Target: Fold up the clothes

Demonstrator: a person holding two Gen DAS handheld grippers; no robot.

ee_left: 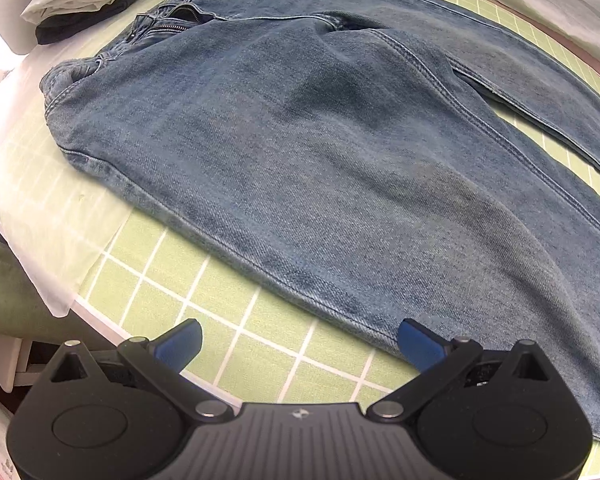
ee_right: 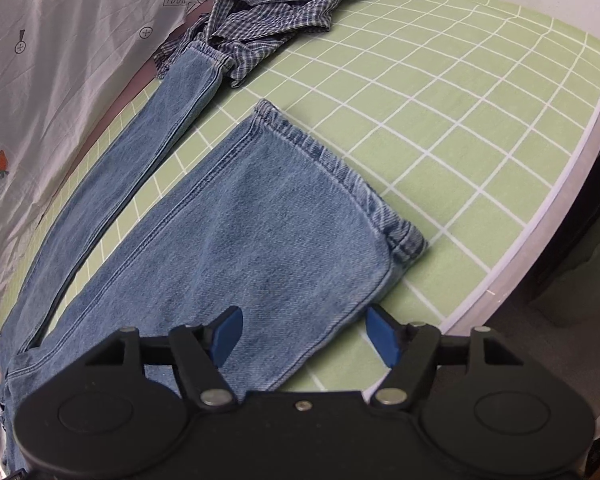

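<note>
Blue jeans lie flat on the green grid mat, waistband at the far left, legs spread apart. My left gripper is open and empty, just above the near side seam of the jeans at thigh height. In the right wrist view the near leg ends in a hem, and the far leg runs up to a checked shirt. My right gripper is open and empty, hovering over the near edge of the near leg.
A crumpled blue checked shirt lies at the mat's far end, touching the far leg's hem. Folded white and dark clothes are stacked beyond the waistband. A white printed sheet hangs along the far side. The mat's white edge is at right.
</note>
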